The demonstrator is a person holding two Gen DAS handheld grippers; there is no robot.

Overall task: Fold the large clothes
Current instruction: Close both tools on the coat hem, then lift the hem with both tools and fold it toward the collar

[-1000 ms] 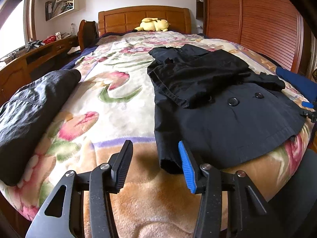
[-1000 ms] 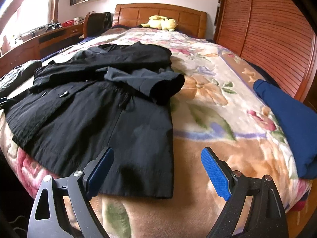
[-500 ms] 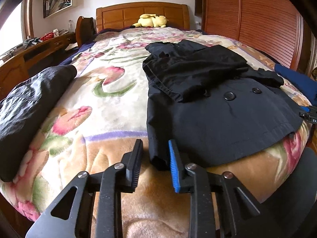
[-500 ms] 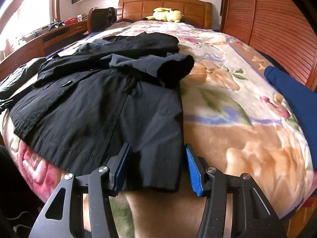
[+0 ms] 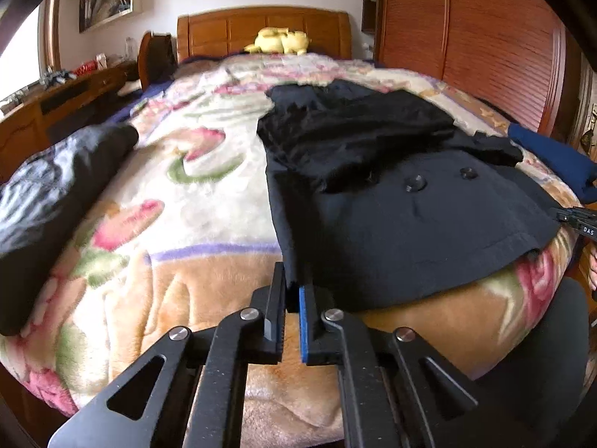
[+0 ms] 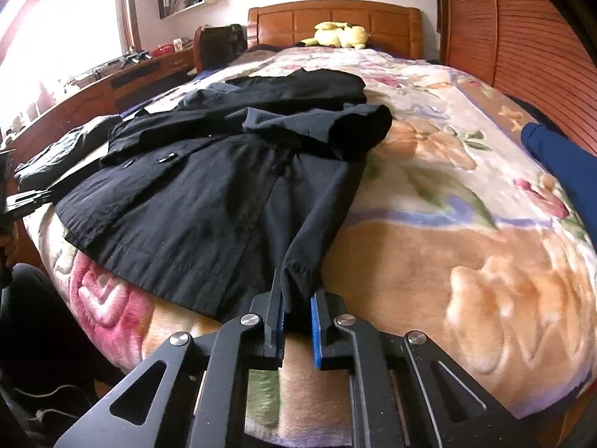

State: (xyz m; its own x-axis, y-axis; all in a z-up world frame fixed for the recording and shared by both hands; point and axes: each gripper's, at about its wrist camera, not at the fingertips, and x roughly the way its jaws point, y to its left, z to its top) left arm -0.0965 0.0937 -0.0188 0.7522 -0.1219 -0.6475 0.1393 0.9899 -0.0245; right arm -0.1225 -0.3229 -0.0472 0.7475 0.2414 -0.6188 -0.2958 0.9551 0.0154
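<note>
Black coat (image 5: 391,201) lies flat on the floral blanket (image 5: 179,224), hem at the foot end, sleeves folded across the chest; left gripper (image 5: 292,291) pinched shut on the hem's left corner; right gripper (image 6: 296,295) clamped on the right corner; both jaws just finished closing, fabric between them; yellow plush (image 6: 337,35) at the headboard, well apart from the coat.
</note>
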